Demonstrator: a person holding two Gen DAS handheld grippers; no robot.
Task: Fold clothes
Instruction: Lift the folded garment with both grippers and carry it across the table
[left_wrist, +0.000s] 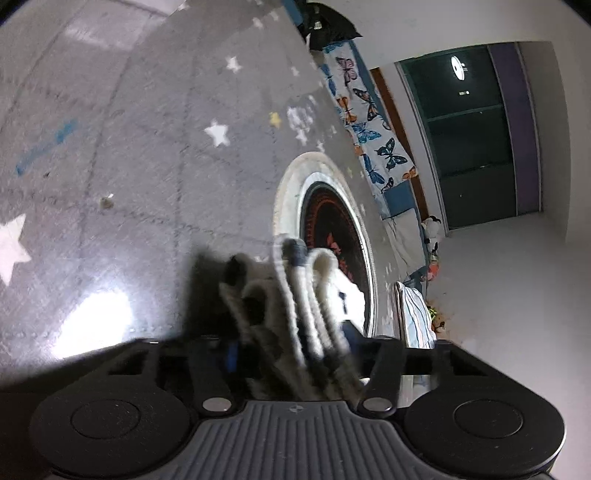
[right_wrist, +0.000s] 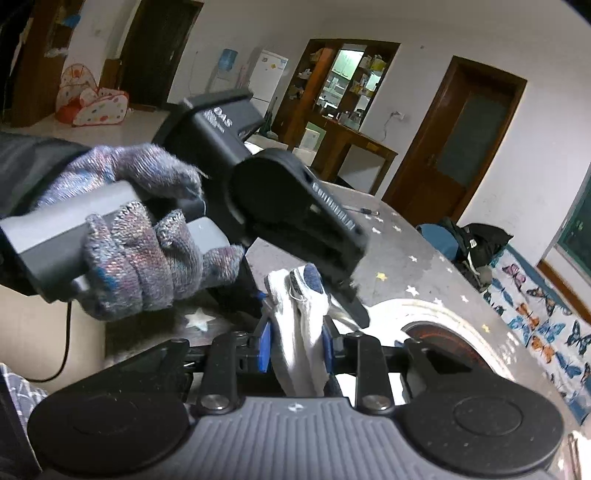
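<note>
Your right gripper pinches the white ribbed knit garment above the grey star-printed table; your left gripper clamps its bunched folds. Keep both edges level, taut.

We see a grey star-printed worktop, a butterfly-patterned cloth along its edge, a dark jacket heaped there, a white fridge and brown doors beyond.
</note>
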